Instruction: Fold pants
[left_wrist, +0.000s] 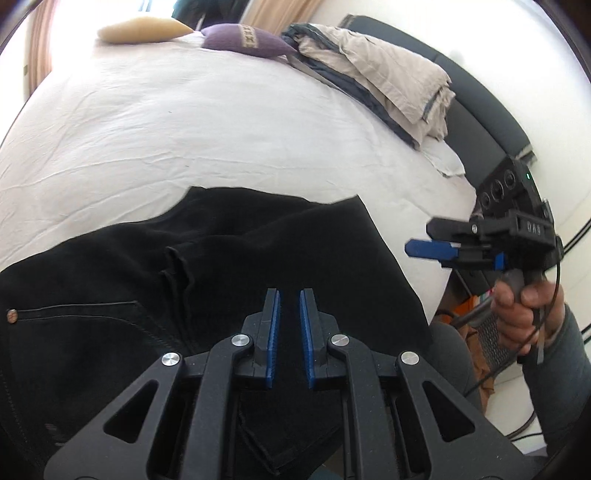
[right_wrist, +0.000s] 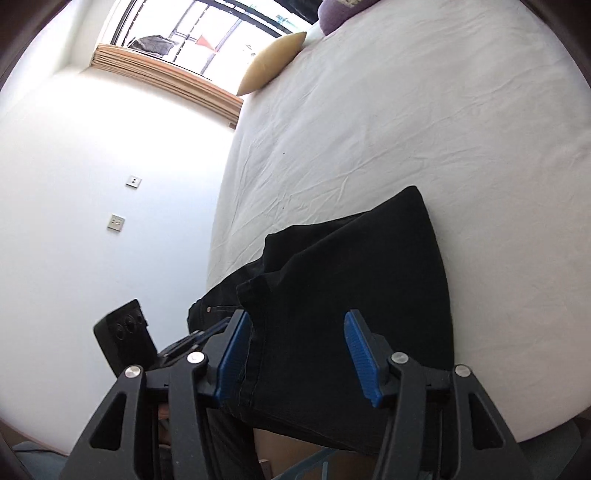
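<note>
Black pants (left_wrist: 221, 258) lie folded on the white bed sheet (left_wrist: 184, 129), near the bed's front edge, with a rivet and pocket seam at the left. My left gripper (left_wrist: 289, 292) hovers over them with its blue pads almost together; I cannot tell whether cloth is pinched between them. My right gripper (left_wrist: 417, 249), held by a hand (left_wrist: 524, 306), is off the pants' right edge. In the right wrist view the right gripper (right_wrist: 295, 315) stands open above the pants (right_wrist: 351, 258) with nothing pressed between its pads. The left gripper's black body (right_wrist: 125, 332) shows at the left.
A cream cushion (left_wrist: 144, 29), a purple cushion (left_wrist: 243, 38) and a crumpled beige and blue duvet (left_wrist: 388, 81) lie at the far side, against a dark headboard (left_wrist: 480, 92). A white wall with two sockets (right_wrist: 116, 223) runs along the bed's side.
</note>
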